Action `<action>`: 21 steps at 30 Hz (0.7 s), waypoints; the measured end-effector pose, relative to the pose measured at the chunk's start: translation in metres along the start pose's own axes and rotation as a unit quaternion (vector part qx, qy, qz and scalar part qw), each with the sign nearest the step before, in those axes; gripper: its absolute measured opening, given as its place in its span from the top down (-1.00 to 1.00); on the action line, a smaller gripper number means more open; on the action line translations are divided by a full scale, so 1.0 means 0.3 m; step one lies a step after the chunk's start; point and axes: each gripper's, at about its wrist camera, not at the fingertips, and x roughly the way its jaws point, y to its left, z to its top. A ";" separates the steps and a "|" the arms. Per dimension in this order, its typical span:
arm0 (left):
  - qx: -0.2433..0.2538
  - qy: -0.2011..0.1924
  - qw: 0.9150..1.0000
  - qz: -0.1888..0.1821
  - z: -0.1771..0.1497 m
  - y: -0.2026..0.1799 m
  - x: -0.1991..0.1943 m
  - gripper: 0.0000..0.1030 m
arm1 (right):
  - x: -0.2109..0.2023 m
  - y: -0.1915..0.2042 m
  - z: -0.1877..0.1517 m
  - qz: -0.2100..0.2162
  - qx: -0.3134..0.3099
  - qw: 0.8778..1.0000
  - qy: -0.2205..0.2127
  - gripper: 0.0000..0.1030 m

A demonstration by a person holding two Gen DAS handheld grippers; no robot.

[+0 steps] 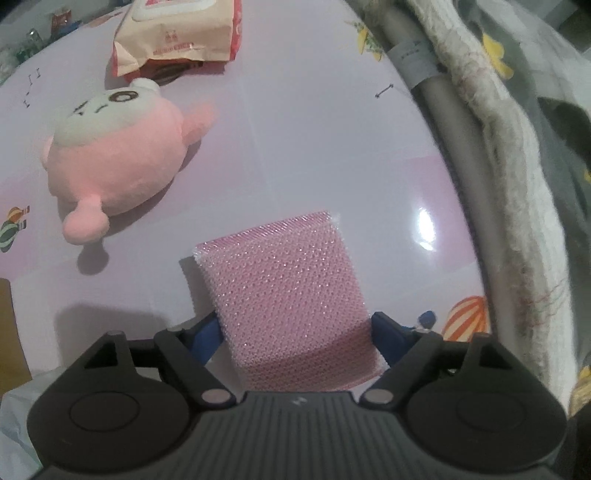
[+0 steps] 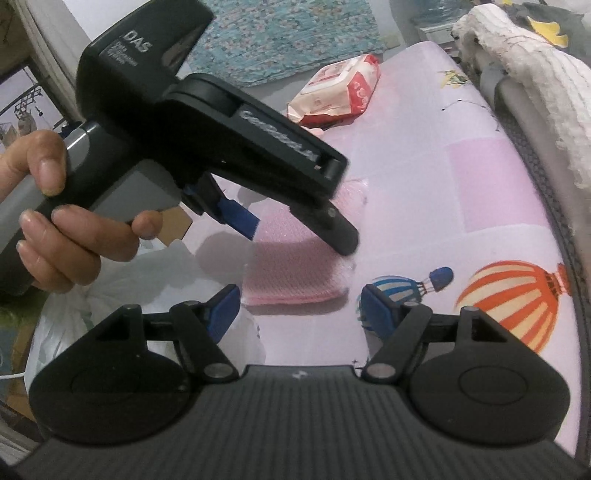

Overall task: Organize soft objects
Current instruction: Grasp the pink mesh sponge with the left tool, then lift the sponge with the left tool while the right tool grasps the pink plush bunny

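A pink mesh sponge (image 1: pixel 291 295) lies at lower centre of the left wrist frame on a pale lilac printed surface (image 1: pixel 314 129), between the left gripper's (image 1: pixel 295 332) spread jaws; contact with its sides cannot be told. The right gripper (image 2: pixel 297 306) hovers near it, jaws open and empty. A pink plush toy (image 1: pixel 118 162) rests upper left, below a wipes pack (image 1: pixel 181 33).

- The work surface is a glossy lilac table cover (image 2: pixel 491 192) printed with hot-air balloons (image 2: pixel 513 295), with paler and pinker squares.
- A bright glare spot (image 1: pixel 424 229) of overhead light reflects off it.
- Along its far edge lie a grey padded rail (image 1: pixel 432 85) and a shaggy white blanket (image 1: pixel 509 155).
- A teal patterned cloth (image 2: pixel 288 33) hangs behind.
- A window (image 2: pixel 22 103) shows at the left.
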 end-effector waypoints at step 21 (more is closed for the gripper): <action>-0.088 -0.212 0.968 -0.103 -0.317 0.321 -0.738 -0.68 | -0.223 0.257 0.199 0.020 -0.045 0.994 -0.095 -0.56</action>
